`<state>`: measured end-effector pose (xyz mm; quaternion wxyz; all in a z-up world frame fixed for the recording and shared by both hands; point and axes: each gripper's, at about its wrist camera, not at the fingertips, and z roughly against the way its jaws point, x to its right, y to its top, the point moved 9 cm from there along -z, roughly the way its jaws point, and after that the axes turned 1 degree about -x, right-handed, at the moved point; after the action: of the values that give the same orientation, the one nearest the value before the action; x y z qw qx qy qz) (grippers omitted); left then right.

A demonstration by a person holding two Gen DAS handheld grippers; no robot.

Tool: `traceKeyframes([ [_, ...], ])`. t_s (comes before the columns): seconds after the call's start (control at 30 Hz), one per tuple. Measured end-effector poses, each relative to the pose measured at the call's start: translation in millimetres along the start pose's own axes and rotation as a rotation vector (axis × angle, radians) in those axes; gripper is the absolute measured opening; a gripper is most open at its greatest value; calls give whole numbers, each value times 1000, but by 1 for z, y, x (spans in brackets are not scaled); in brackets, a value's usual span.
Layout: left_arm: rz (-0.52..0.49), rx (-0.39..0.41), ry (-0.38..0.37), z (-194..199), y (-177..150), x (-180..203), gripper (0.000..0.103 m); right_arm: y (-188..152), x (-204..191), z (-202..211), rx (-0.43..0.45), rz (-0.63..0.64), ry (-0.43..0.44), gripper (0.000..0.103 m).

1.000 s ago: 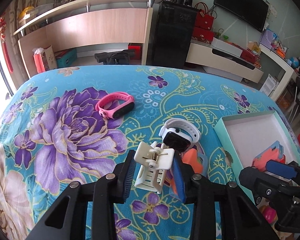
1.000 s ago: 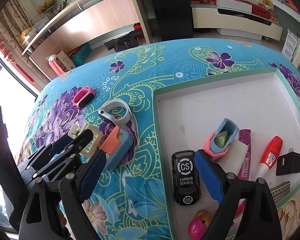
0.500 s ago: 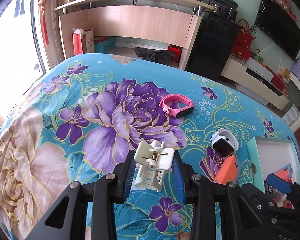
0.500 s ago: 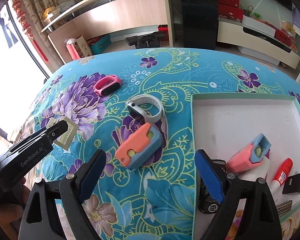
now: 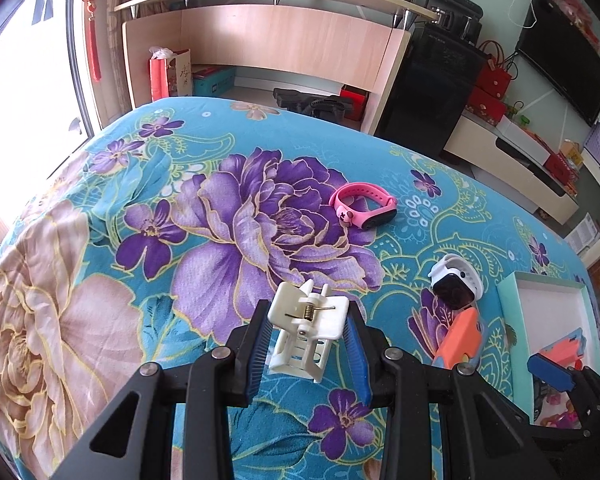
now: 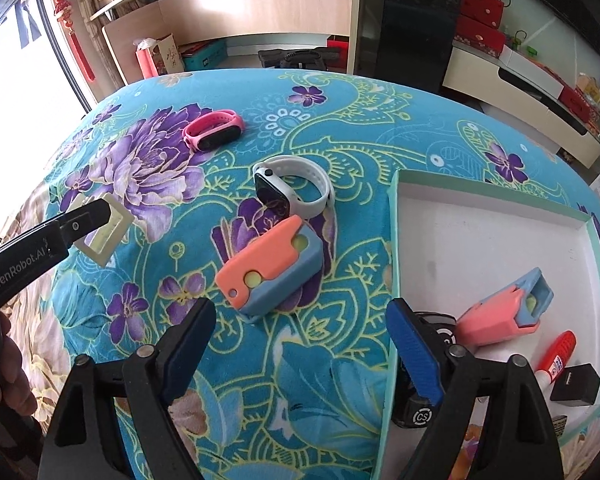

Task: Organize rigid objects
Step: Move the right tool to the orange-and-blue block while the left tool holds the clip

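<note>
My left gripper (image 5: 306, 344) is shut on a white plastic spring clip (image 5: 308, 320) and holds it above the flowered cloth. The same clip (image 6: 104, 236) shows at the left of the right wrist view. My right gripper (image 6: 300, 320) hangs over the cloth with its jaws closing and nothing pressed between the pads. An orange-and-blue toy (image 6: 270, 268) lies just ahead of the gap, apart from both pads. Beyond it lie a white smartwatch (image 6: 292, 192) and a pink wristband (image 6: 214, 130). A green-rimmed white tray (image 6: 396, 240) sits to the right.
The tray holds a pink-and-blue toy (image 6: 504, 312), a black toy car (image 6: 420, 412), a red glue tube (image 6: 558, 354) and a small black block (image 6: 576, 384). The table's far edge drops toward a wooden desk (image 5: 284, 44) and a black cabinet (image 5: 428, 88).
The left gripper has swung left with the clip, away from the watch. The right gripper has moved left from over the tray to the orange-and-blue toy, and its jaws have narrowed.
</note>
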<state>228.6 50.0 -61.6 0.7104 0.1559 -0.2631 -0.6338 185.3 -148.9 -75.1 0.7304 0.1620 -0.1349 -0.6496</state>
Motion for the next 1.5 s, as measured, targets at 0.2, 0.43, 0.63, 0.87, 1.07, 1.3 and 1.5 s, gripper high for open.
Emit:
traceKeyframes([
  [0.2,-1,1,-4,1,0,1,38,-1,-6,-5,-16,40,-17,84],
  [0.43,-5,-11,-5,-1,-2,1,38,-7,-9,-12,-53,37,8,70],
  [0.63,-7,-13,-8,-2,-2,1,38,-11,-15,-19,-76,43,29,55],
  [0.87,-7,-21,-11,-3,-3,1,38,-11,-18,-20,-75,40,49,45],
  [1.07,-6,-21,-11,-3,-3,1,38,-7,-33,-26,-60,53,108,40],
  [1.3,0,-16,-8,-2,-2,-2,38,1,-63,-23,-21,95,220,39],
  [1.5,8,-20,1,-3,-3,-6,38,9,-57,-13,31,113,161,39],
])
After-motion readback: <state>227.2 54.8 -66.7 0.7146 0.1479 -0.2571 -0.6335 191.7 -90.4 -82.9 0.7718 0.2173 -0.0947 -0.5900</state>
